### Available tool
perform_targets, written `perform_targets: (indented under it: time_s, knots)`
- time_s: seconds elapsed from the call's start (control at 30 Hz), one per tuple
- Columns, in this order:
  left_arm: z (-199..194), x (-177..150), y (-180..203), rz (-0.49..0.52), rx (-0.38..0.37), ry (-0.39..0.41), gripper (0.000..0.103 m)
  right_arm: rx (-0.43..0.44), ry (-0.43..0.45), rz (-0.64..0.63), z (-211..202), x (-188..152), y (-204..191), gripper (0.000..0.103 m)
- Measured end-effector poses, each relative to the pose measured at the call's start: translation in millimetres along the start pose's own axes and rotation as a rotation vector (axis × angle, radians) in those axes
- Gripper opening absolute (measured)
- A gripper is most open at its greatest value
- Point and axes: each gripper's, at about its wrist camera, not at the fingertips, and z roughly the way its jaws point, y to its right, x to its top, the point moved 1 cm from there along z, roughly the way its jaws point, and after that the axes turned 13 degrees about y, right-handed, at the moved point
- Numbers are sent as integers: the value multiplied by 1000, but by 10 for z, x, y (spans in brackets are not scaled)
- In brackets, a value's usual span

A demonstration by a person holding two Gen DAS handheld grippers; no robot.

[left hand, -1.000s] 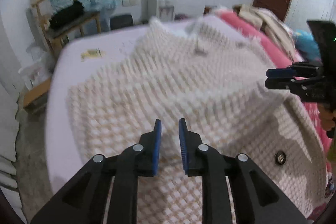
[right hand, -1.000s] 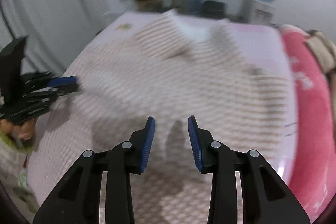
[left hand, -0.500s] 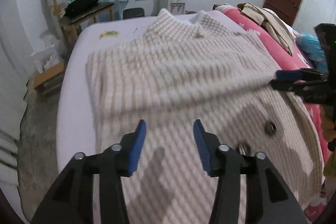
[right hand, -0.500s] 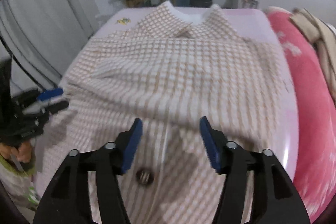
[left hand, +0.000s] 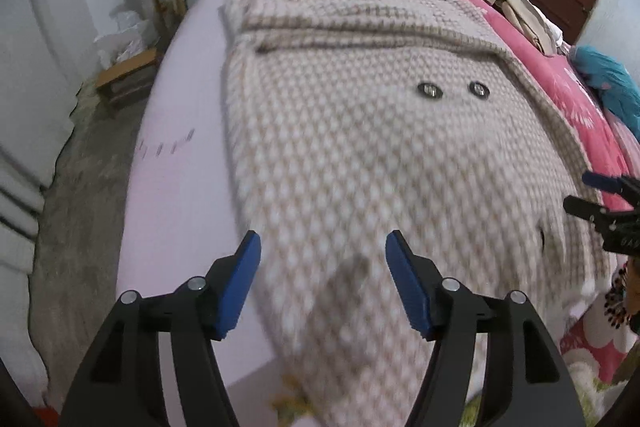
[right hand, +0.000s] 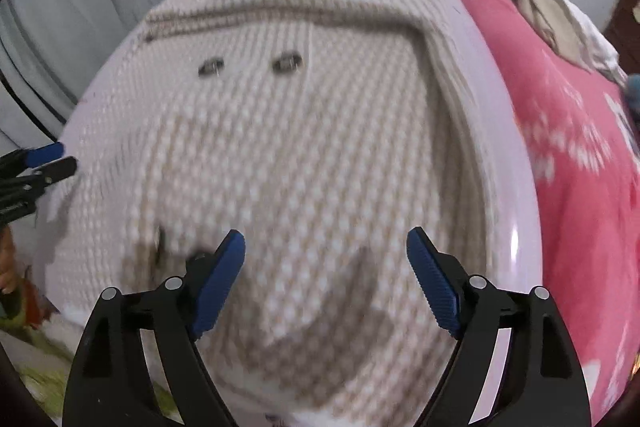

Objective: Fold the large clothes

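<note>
Our left tool (left hand: 323, 251) and right tool (right hand: 326, 249) were both opening, empty, above the near hem, having just released the cream-and-beige checked knit cardigan (left hand: 360, 115), which lay flat on the lilac-sheeted bed (left hand: 176, 131), ready for folding.

Cream-and-beige checked knit cardigan (left hand: 360, 131) spread flat on lilac bed, collar toward twelve o'clock, two dark buttons (left hand: 430, 90) showing, hem toward six

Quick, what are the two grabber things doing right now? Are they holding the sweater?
Left gripper: jaws opening, holding nothing; the beige-and-white checked knit cardigan lies below them.
Right gripper: jaws opening, holding nothing, above the same cardigan.
</note>
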Motion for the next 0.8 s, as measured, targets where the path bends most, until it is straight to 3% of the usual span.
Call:
perform_targets:
  time_s: [0.27, 0.37, 0.53, 0.8]
  knots:
    - [-254, -565, -83, -109, -34, -36, 63, -42, -9, 50, -118, -409, -14, 81]
    - [-299, -672, -92, -146, -50, -41, 60, -49, 19, 82, -255, -506, 49, 81]
    - [-330, -771, -72, -193, -90, -38, 45, -78, 72, 146, -487, -614, 299, 81]
    - [-377, -879, -49, -220, -83, -55, 41, -62, 58, 338, -628, -959, 736, 80]
